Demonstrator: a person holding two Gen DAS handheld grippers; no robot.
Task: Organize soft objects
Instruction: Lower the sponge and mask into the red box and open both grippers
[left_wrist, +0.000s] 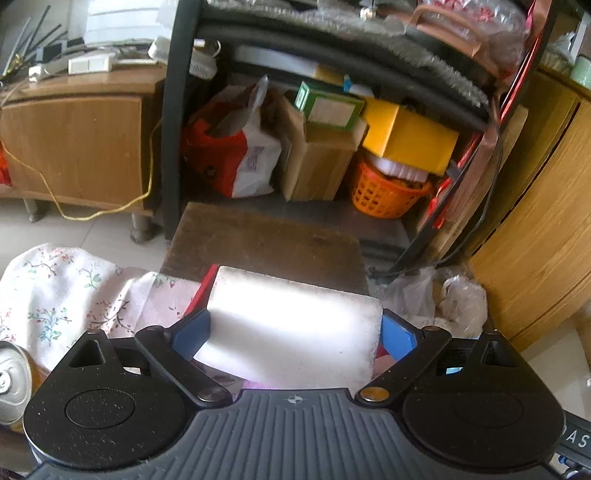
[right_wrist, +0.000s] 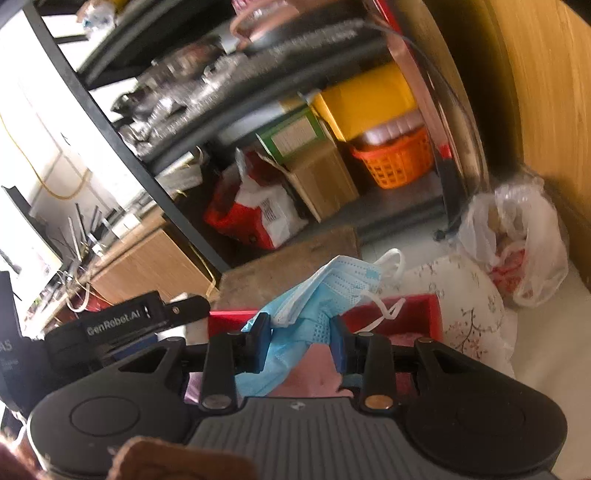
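White sponge block (left_wrist: 291, 325) | clenched by left gripper (left_wrist: 295, 332) above red box (right_wrist: 402, 308) | right gripper (right_wrist: 301, 341) pinches blue face mask (right_wrist: 325, 291) over same box | both lifted, likely for sorting into it

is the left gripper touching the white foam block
Touching. The left wrist view shows the left gripper with both blue jaws pressed against opposite sides of the white rectangular foam block, no gap visible.
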